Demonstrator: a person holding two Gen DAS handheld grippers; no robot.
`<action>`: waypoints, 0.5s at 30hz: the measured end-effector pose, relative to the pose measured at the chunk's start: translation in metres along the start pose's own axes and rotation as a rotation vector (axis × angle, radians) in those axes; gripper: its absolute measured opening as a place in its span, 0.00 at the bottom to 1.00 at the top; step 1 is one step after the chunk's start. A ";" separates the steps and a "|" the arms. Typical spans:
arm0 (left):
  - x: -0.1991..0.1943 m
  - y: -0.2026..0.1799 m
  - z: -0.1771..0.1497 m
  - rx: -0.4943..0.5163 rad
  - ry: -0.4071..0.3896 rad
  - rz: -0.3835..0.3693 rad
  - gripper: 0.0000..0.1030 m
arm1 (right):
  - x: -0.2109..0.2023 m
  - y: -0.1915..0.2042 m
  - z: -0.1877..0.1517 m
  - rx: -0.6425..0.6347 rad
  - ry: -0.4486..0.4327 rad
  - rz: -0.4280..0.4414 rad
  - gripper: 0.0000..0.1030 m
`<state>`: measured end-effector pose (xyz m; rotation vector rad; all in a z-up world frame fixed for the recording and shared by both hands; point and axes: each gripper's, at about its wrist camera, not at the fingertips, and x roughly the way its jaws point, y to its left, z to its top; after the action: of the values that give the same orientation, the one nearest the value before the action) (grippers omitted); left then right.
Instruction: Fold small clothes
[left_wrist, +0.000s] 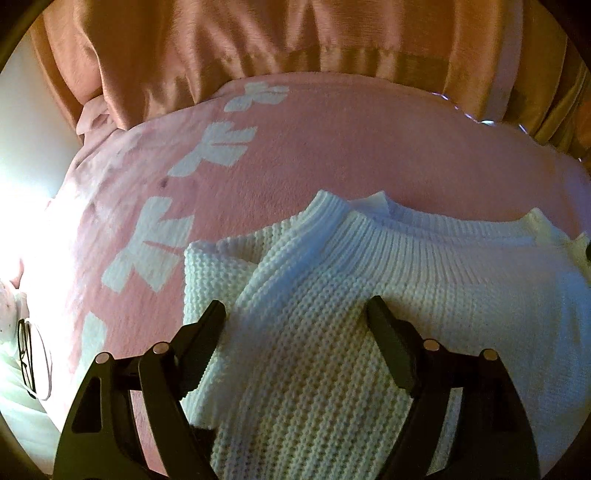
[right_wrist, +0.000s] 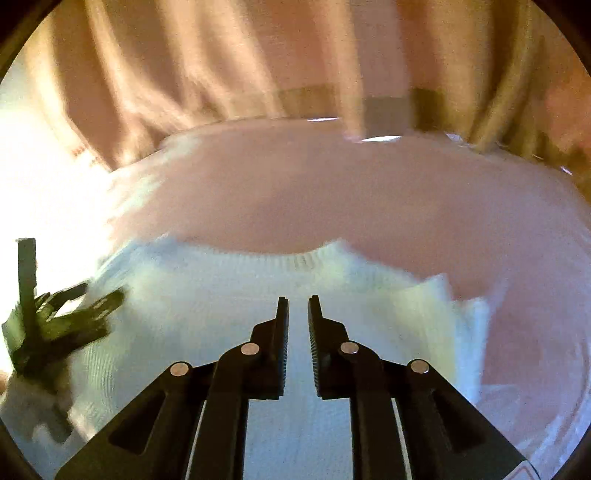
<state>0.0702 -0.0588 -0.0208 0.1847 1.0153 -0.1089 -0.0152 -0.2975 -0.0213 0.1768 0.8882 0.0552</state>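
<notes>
Left wrist view: my left tool (left_wrist: 295, 314) gapes wide over the sweater (left_wrist: 332, 295), which lies on the pink blanket (left_wrist: 332, 147). My right tool (right_wrist: 298, 306) is nearly closed, apparently gripping nothing, though that blurred view alone shows both tools.

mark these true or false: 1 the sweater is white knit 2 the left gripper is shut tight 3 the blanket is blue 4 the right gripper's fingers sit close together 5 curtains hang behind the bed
1. True: the sweater is white knit.
2. False: the left gripper is open, its fingers wide apart over the sweater.
3. False: the blanket is pink with white bows.
4. True: the right gripper shows only a narrow gap, with nothing between the fingers.
5. True: orange curtains hang behind.
</notes>
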 end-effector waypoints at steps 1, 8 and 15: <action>-0.005 0.002 0.001 -0.004 -0.005 -0.017 0.74 | 0.002 0.016 -0.003 -0.040 0.024 0.038 0.12; -0.041 0.046 -0.002 -0.122 0.000 -0.220 0.79 | 0.022 0.077 -0.023 -0.210 0.103 0.082 0.08; -0.003 0.094 -0.030 -0.319 0.187 -0.291 0.79 | 0.051 0.078 -0.024 -0.185 0.168 0.051 0.08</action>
<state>0.0601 0.0389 -0.0235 -0.2497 1.2270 -0.1951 0.0005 -0.2111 -0.0615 0.0215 1.0406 0.2012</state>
